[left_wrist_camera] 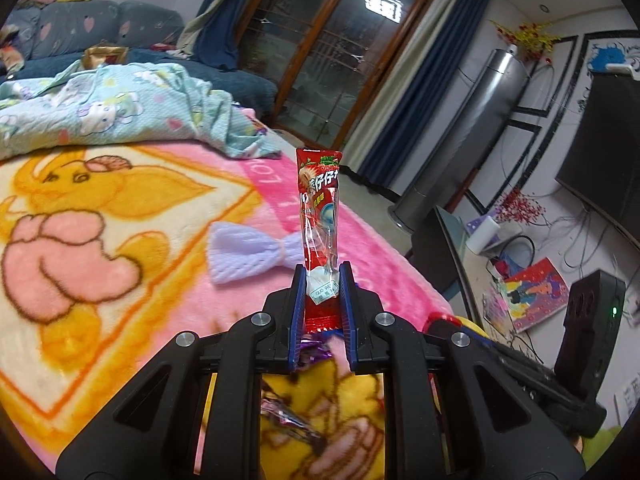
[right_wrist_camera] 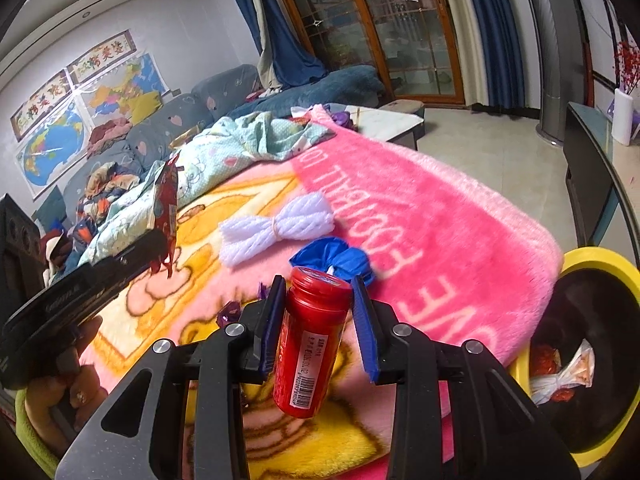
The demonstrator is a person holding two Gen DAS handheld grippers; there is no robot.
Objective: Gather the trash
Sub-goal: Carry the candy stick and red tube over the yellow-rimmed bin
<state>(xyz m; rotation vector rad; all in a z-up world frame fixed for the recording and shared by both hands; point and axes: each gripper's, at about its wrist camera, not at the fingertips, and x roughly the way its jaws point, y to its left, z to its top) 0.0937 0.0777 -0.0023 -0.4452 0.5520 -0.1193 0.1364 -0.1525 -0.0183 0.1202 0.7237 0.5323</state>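
Observation:
My left gripper [left_wrist_camera: 323, 276] is shut on a long red snack wrapper [left_wrist_camera: 320, 208] that stands upright above the pink blanket [left_wrist_camera: 120, 208]; it also shows in the right wrist view [right_wrist_camera: 166, 200], with the left gripper's body [right_wrist_camera: 80, 288] at the left. My right gripper [right_wrist_camera: 318, 284] is shut on a small red plastic bottle [right_wrist_camera: 310, 340] held above the blanket [right_wrist_camera: 420, 208]. A yellow trash bin [right_wrist_camera: 592, 260] with trash inside stands at the right, beside the blanket's edge. A white foam net [right_wrist_camera: 276, 226] and a blue crumpled wrapper [right_wrist_camera: 336, 256] lie on the blanket ahead.
A light-blue quilt [right_wrist_camera: 248, 140] lies at the far side, a sofa [right_wrist_camera: 172, 120] behind it. Purple candy wrappers [right_wrist_camera: 230, 312] lie near my right fingers. The white foam net [left_wrist_camera: 248, 252] lies behind the wrapper. A TV stand [left_wrist_camera: 460, 248] stands at the right.

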